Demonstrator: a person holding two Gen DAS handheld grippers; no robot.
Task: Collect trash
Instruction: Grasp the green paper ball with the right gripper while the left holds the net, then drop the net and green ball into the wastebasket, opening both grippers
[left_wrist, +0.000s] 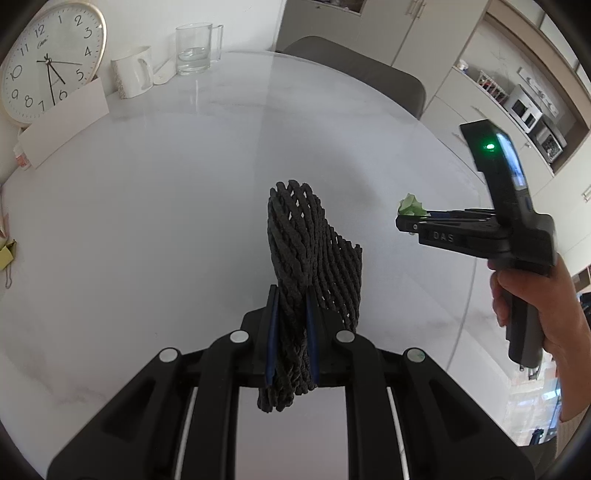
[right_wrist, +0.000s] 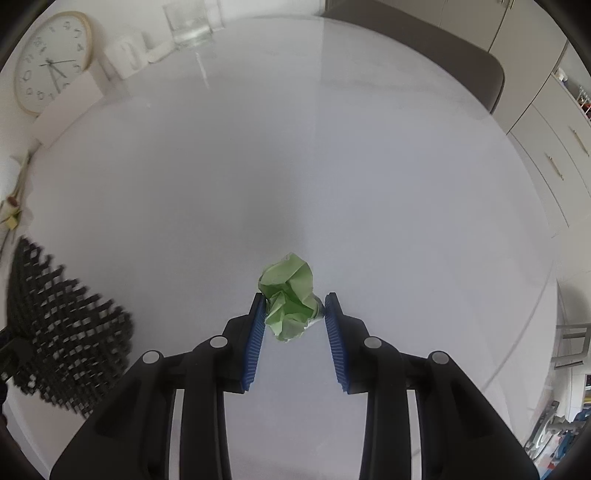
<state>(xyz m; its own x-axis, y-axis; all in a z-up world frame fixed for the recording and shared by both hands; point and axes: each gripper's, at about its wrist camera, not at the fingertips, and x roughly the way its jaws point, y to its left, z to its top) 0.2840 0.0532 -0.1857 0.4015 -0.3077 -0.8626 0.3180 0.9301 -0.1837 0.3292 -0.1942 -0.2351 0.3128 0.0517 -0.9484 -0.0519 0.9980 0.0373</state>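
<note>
At the far left, beyond your left gripper's (left_wrist: 291, 314) jaws, the round white wall clock (left_wrist: 51, 61) leans at the back edge of the white marble counter (left_wrist: 166, 206), with a white card (left_wrist: 64, 123) propped against it. To its right stand a white mug (left_wrist: 135, 72) and a clear glass jug (left_wrist: 195, 48) holding a little water. Ahead of both sets of jaws the counter lies bare and wide, so you have open room there. Its curved edge runs behind the jug, past the dark chair back (left_wrist: 354, 70), and down the right side near your right hand (left_wrist: 532, 306).

Your left jaws are clenched on a black woven mesh net (left_wrist: 314, 258). It stands up out of them and fans to the right, with its lower end hanging behind the pads.

Your right gripper (right_wrist: 294, 314) has a crumpled green paper ball (right_wrist: 290, 295) between its jaws. The left blue pad touches it. On the right pad the contact is hard to make out, so you cannot count the ball as gripped. It sits at the jaw tips, low over the counter.

In the right wrist view the net is blurred and cut off at the left edge.
</note>
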